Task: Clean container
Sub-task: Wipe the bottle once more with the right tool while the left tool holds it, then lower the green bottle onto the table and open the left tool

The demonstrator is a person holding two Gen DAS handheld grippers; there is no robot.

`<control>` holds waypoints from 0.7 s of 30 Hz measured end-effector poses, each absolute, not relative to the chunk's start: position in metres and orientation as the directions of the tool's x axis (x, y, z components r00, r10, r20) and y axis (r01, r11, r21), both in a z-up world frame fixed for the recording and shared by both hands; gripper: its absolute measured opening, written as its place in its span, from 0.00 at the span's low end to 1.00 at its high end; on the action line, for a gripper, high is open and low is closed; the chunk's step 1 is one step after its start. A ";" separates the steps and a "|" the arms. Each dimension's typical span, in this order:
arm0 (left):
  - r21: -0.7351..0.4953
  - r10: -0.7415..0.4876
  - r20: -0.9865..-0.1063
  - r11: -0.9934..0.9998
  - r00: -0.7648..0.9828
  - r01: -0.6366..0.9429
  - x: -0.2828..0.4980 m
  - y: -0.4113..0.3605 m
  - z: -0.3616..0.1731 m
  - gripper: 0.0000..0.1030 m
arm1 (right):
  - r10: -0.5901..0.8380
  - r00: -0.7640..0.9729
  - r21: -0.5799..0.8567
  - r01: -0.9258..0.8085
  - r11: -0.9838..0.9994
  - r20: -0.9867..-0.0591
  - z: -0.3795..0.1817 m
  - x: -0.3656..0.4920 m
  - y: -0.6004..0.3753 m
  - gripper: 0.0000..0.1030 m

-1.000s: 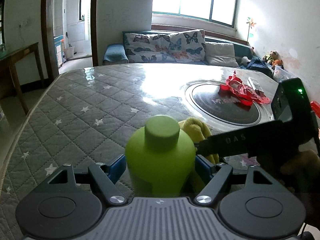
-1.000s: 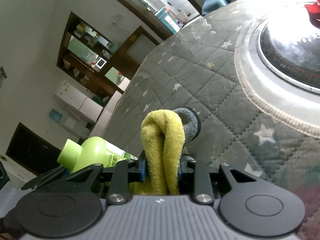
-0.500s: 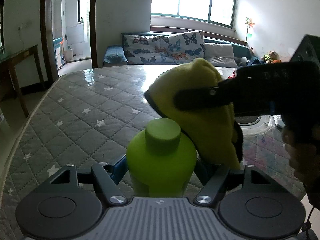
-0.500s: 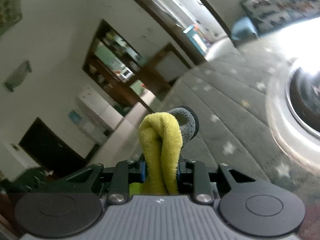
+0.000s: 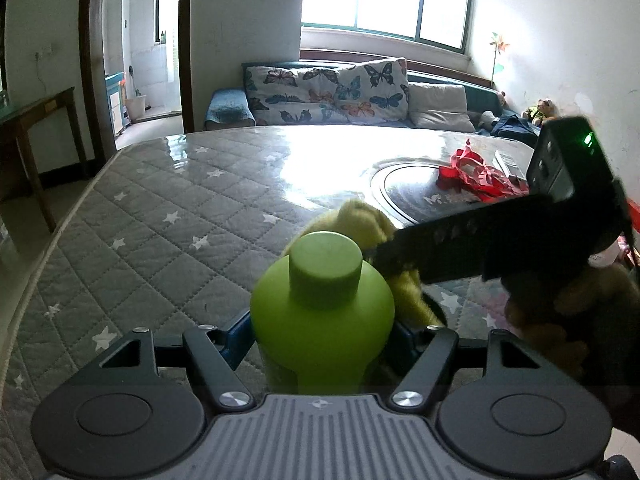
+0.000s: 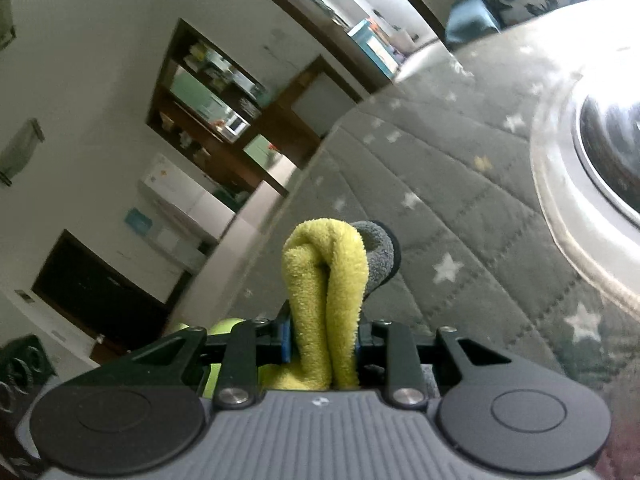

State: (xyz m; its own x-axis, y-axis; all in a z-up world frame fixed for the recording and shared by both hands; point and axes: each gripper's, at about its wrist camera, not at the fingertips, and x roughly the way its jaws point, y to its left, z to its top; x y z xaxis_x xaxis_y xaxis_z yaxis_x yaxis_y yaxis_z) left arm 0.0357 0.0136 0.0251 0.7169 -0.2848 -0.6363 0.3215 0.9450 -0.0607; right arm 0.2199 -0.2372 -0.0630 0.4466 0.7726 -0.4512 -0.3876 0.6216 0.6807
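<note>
bottle [image 5: 322, 320] base: hidden behind gripper body
cloth [image 6: 326, 292] lower end: hidden between jaws
shelf [image 6: 208, 116] contents: blurred, too small to tell
hand [image 5: 560, 320]: dark, partly cut off

Quilted star table cover [image 5: 168, 216], red ribbon [image 5: 476, 176] on turntable [image 5: 404, 196]

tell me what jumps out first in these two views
The bright green bottle stands out first, upright and clamped in the left tongs low in the left wrist view. Next is the yellow cloth, pinched in the right tongs and pressed against the bottle's right side above the star-quilted table.
</note>
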 end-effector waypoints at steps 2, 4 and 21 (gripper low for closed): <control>-0.061 -0.284 -0.637 0.945 0.717 0.320 0.036 0.014 0.025 0.71 | 0.763 0.441 0.675 -0.375 0.636 -0.473 -0.072 0.220 -0.236 0.24; -0.063 -0.283 -0.639 0.946 0.715 0.319 0.036 0.014 0.025 0.71 | 0.749 0.439 0.660 -0.370 0.654 -0.495 -0.078 0.219 -0.235 0.24; -0.056 -0.237 -0.661 0.962 0.712 0.268 0.029 0.019 0.027 0.89 | 0.615 0.530 0.435 -0.435 0.788 -0.584 -0.050 0.172 -0.221 0.42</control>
State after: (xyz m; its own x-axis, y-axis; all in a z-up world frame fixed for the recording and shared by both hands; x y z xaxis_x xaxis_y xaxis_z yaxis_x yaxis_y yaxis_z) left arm 0.0294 0.0189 0.0272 0.7116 -0.2373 -0.6613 0.2684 0.9617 -0.0562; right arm 0.1722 -0.2213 -0.0504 0.5301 0.6149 -0.5839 -0.4349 0.7883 0.4353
